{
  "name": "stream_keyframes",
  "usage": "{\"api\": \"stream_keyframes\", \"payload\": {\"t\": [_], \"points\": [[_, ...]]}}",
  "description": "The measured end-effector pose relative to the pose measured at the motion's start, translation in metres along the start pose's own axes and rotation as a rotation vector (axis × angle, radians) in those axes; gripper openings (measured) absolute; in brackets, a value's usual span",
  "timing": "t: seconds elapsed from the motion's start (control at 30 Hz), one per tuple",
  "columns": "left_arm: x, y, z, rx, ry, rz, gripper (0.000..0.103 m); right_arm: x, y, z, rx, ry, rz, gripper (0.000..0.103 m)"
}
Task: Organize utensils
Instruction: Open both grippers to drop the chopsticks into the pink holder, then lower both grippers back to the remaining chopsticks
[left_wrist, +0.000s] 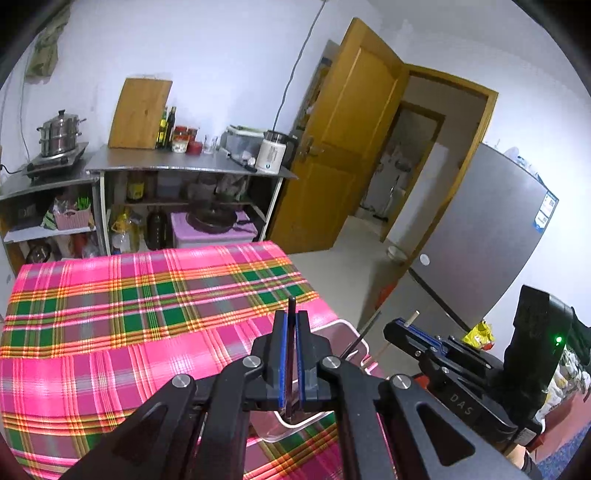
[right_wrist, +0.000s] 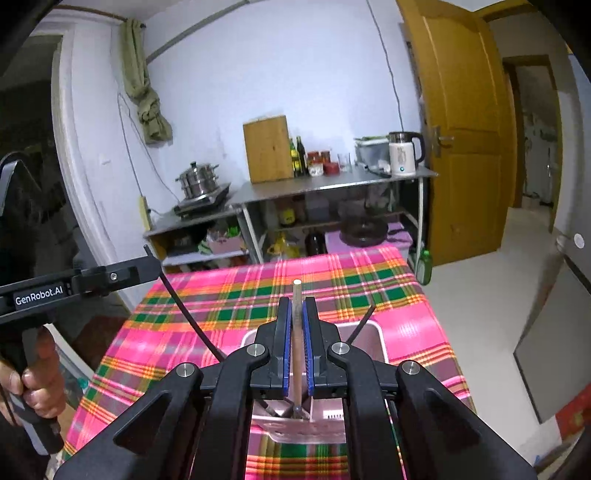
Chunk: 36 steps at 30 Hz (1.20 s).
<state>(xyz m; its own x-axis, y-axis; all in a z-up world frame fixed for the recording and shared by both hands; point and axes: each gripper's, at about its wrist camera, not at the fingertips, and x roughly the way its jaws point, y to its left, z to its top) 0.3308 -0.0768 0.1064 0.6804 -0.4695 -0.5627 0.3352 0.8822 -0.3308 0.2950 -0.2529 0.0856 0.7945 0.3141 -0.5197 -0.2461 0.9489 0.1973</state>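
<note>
Left gripper (left_wrist: 291, 325) clenches a dark chopstick (left_wrist: 291, 306) above the pink tray (left_wrist: 345, 326) on the plaid tablecloth (left_wrist: 110, 295). Right gripper (right_wrist: 296, 314) grasps a wooden chopstick (right_wrist: 296, 291) over that tray (right_wrist: 376, 332); only its view shows another dark chopstick (right_wrist: 362, 326) leaning inside and the person's left hand (right_wrist: 35, 391).

Glossy plaid tablecloth (right_wrist: 332, 280) (plastic-looking)

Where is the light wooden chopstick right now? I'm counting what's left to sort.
The light wooden chopstick is clamped upright in the right gripper, over the pink container on the plaid tablecloth.
</note>
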Motion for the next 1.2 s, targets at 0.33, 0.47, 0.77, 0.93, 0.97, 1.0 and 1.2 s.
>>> {"api": "stream_keyframes", "payload": {"t": [0.33, 0.47, 0.77, 0.93, 0.97, 1.0, 1.2], "points": [[0.008, 0.006, -0.012, -0.006, 0.022, 0.010, 0.004, 0.010, -0.003, -0.008, -0.019, 0.048, -0.028, 0.007], [-0.001, 0.006, -0.011, -0.006, 0.008, 0.015, 0.005, 0.001, -0.003, -0.005, -0.021, 0.036, -0.041, 0.011], [-0.046, 0.008, -0.014, 0.008, -0.060, 0.029, 0.008, -0.031, 0.004, -0.006, -0.022, -0.013, -0.043, 0.012], [-0.069, 0.018, -0.031, 0.003, -0.077, 0.061, 0.008, -0.048, 0.012, -0.019, -0.024, -0.021, -0.019, 0.012], [-0.073, 0.020, -0.036, 0.001, -0.079, 0.066, 0.008, -0.051, 0.014, -0.023, -0.026, -0.020, -0.013, 0.012], [-0.077, 0.023, -0.040, -0.003, -0.079, 0.071, 0.008, -0.054, 0.017, -0.027, -0.026, -0.018, -0.008, 0.012], [-0.094, 0.043, -0.079, -0.042, -0.064, 0.105, 0.008, -0.063, 0.031, -0.053, -0.029, 0.003, 0.026, 0.012]]}}
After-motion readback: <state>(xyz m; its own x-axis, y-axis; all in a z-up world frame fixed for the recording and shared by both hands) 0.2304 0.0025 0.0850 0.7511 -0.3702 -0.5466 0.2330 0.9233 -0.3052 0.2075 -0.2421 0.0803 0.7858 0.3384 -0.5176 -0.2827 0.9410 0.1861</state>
